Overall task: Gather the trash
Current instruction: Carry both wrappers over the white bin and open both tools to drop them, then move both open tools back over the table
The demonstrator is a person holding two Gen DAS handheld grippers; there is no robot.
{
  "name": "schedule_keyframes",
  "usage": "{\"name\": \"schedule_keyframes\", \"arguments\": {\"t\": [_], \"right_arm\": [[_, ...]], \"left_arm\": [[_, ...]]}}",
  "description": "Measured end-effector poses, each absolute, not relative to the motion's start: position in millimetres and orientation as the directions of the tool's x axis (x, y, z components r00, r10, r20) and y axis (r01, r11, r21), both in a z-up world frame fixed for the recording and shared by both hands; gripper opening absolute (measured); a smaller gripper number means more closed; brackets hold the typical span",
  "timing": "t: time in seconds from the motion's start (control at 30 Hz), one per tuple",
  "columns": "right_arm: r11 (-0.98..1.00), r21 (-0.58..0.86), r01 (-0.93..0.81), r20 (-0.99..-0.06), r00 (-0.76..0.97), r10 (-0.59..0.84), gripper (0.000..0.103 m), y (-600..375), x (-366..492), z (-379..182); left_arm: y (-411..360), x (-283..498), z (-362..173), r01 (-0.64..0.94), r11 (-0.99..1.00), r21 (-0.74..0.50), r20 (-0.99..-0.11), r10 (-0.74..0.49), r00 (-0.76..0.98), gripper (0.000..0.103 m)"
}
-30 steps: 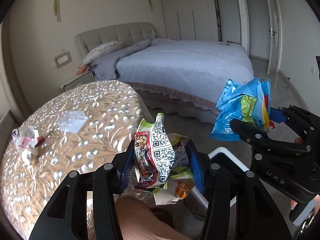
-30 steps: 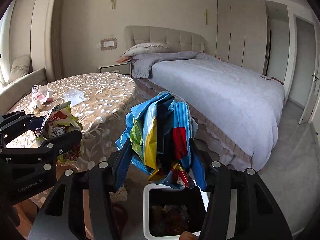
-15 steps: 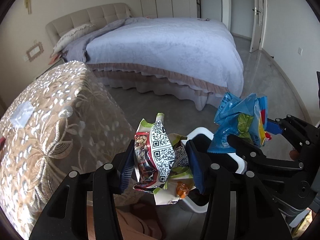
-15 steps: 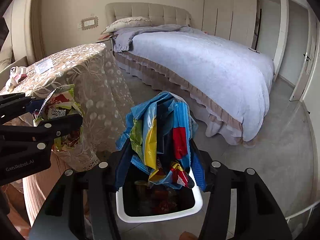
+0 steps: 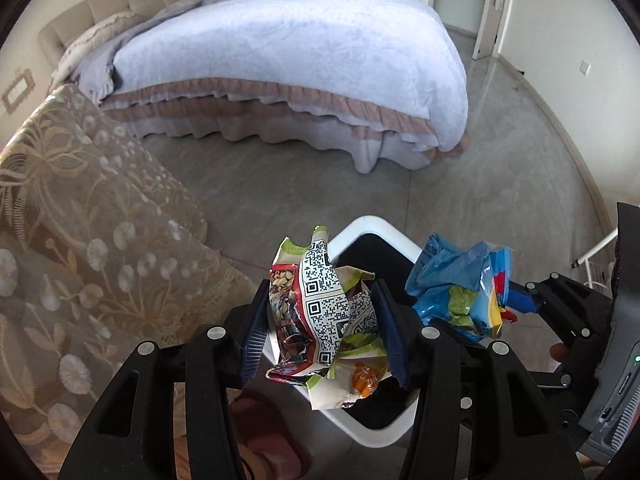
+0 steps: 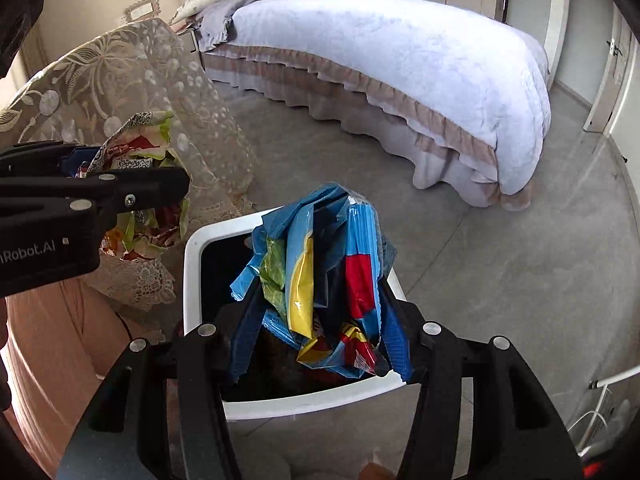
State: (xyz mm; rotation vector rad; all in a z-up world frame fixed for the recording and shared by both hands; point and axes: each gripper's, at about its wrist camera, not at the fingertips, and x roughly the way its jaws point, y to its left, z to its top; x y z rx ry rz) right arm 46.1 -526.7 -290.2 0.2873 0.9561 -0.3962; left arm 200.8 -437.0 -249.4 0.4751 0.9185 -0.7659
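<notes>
My left gripper point(image 5: 324, 332) is shut on a crumpled snack wrapper point(image 5: 320, 312) with QR codes, red and green print. It hangs over the near-left rim of a white trash bin point(image 5: 384, 228). My right gripper point(image 6: 320, 328) is shut on a crumpled blue snack bag point(image 6: 320, 264) with yellow and red patches, held directly above the open bin point(image 6: 192, 256), which has dark trash inside. In the left wrist view the blue bag point(image 5: 460, 284) and right gripper point(image 5: 500, 316) sit at the right. In the right wrist view the left gripper point(image 6: 132, 176) and its wrapper point(image 6: 140, 148) sit at the left.
A table draped in a beige floral lace cloth point(image 5: 80, 220) stands left of the bin. A bed with a lavender cover point(image 5: 300, 60) fills the background. Grey floor point(image 6: 500, 272) lies between bed and bin. White cables point(image 6: 600, 420) lie at the lower right.
Both grippers have lowered and tilted down toward the bin, each still holding its wrapper. The tabletop has left the view; the bin now sits right under both wrappers.
</notes>
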Motion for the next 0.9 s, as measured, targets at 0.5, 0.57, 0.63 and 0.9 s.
{"name": "schedule_keyframes", "arguments": {"t": [0.5, 0.57, 0.63, 0.9], "right_arm": [[0.888, 0.073, 0.454, -0.884, 0.441, -0.153, 0.098, -531.3, 43.0, -325.0], [0.889, 0.073, 0.452, -0.882, 0.446, -0.154, 0.098, -532.2, 44.9, -324.2], [0.893, 0.071, 0.444, -0.879, 0.452, -0.154, 0.098, -531.2, 46.3, -321.9], [0.903, 0.071, 0.423, -0.861, 0.483, -0.159, 0.098, -523.2, 47.9, -304.0]], "left_arm": [[-449.4, 216.8, -287.9, 0.765, 0.644, 0.001, -0.881, -0.362, 0.306, 0.098], [-448.6, 218.9, -286.3, 0.763, 0.646, 0.007, -0.880, -0.358, 0.312, 0.098], [-446.0, 219.8, -282.5, 0.757, 0.654, 0.009, -0.875, -0.361, 0.322, 0.098], [-434.4, 216.4, -258.9, 0.738, 0.674, 0.008, -0.848, -0.387, 0.362, 0.098]]}}
